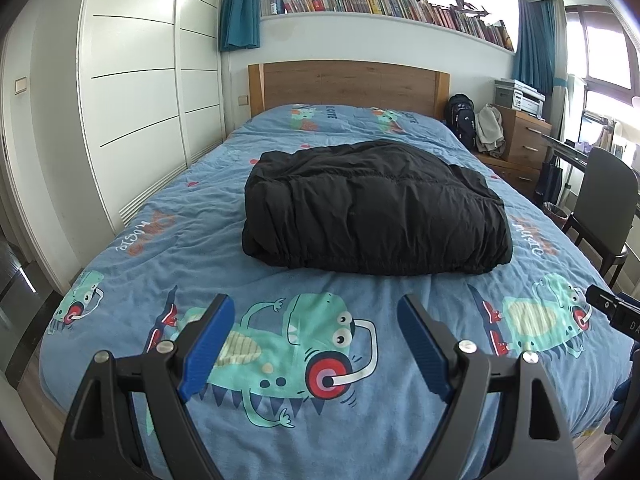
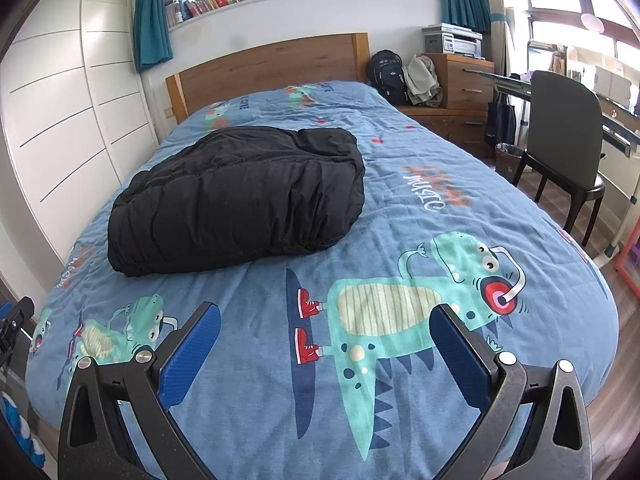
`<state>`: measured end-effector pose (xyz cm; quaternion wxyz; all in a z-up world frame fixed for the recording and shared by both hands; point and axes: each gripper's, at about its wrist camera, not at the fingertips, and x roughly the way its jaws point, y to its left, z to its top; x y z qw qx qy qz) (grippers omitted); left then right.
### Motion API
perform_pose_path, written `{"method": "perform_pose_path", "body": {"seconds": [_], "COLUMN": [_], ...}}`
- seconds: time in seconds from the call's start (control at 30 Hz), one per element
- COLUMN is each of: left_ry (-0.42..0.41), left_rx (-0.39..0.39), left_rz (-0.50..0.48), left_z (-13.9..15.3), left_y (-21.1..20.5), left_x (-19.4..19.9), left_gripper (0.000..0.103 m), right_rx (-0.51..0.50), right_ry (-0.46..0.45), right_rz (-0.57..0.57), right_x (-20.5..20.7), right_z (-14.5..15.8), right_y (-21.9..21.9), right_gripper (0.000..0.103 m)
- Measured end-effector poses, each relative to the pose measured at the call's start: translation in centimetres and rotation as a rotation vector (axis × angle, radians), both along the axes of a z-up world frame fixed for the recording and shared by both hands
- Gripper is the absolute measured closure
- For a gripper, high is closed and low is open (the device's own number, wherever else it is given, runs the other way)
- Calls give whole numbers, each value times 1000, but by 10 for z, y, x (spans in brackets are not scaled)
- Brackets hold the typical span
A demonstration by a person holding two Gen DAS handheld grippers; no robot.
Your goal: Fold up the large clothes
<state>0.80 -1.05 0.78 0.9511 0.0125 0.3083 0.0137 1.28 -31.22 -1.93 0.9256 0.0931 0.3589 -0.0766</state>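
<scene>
On the bed, left wrist view:
Surface: a blue quilt (image 1: 168, 248) printed with teal monsters is spread over the bed, lightly creased.
Jacket: a black puffy jacket (image 1: 376, 208) is folded into a thick bundle at mid-bed, well ahead of the fingers.
Room: a wooden headboard (image 1: 348, 82), white wardrobe (image 1: 132, 80) and a row of books (image 1: 384, 4) are seen.
Left gripper (image 1: 316, 344): jaws are spread wide, nothing between the blue ribbed pads.

Over the bed's near edge, right wrist view:
Jacket: (image 2: 240, 200) lies ahead and to the left, stitched in soft ridges.
Room: a dark chair (image 2: 568, 140) and wooden drawers (image 2: 468, 80) stand at right.
Right gripper (image 2: 326, 352): jaws are spread, empty, above the quilt.
</scene>
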Motion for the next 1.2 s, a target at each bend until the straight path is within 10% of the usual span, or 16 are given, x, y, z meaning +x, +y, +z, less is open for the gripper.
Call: {"method": "perform_pose_path", "body": {"seconds": [1.2], "left_ry": [1], "left_rx": [11], "left_rz": [-13], "left_z": [-9], "left_y": [4], "left_x": [-6], "left_gripper": [20], "right_rx": [-61], "right_ry": [-8], "right_rz": [18], "right_x": [-8], "right_z": [3], "right_y": [-2], "right_gripper": [1]}}
